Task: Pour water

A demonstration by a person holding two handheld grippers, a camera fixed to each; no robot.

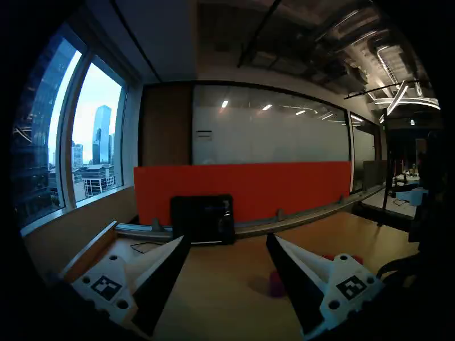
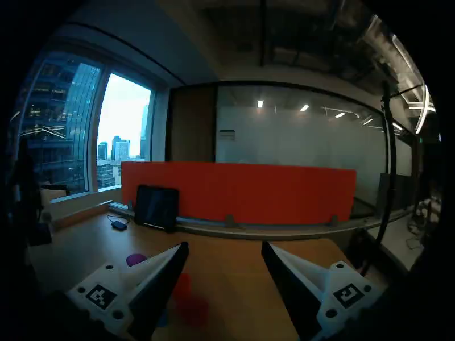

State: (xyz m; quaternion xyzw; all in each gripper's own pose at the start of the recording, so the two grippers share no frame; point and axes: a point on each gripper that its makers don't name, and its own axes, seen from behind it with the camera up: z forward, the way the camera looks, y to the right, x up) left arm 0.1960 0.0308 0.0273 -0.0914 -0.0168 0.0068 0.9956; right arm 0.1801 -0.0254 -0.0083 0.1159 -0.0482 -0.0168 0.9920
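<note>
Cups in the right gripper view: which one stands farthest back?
The purple cup, nearest the tablet; the red cups stand farther forward.

No readable text, no numbers, wall notice (image 1: 203, 135) too small; blurred
</note>
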